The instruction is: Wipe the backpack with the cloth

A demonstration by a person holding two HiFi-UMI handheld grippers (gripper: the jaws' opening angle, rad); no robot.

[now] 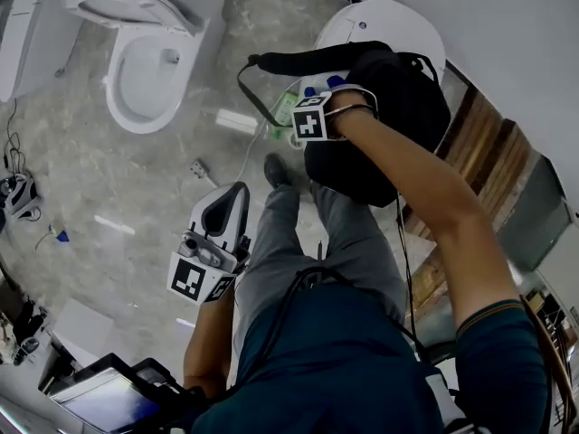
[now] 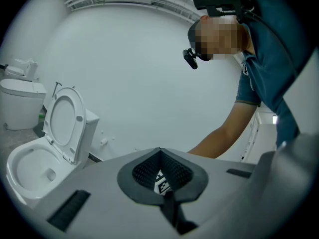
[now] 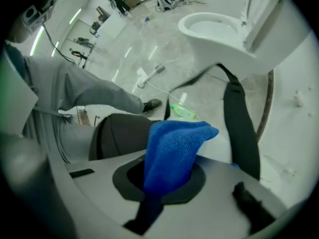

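Right hand-held gripper (image 1: 317, 98) clamped on the blue cloth (image 3: 174, 148), reaching out at 1 o'clock; the black backpack (image 1: 389, 134) sits there on a round white desk (image 1: 398, 21), cloth just beside it, contact not clear. Left hand-held gripper (image 2: 159, 153) closed on nothing, held low at 8 o'clock, well apart from the bag. Risks, my judgement: the bag is unbraced, so a firm stroke could shove it off the desk's edge; the cloth could snag on the loose strap (image 3: 239, 123) and pull free of the jaws.
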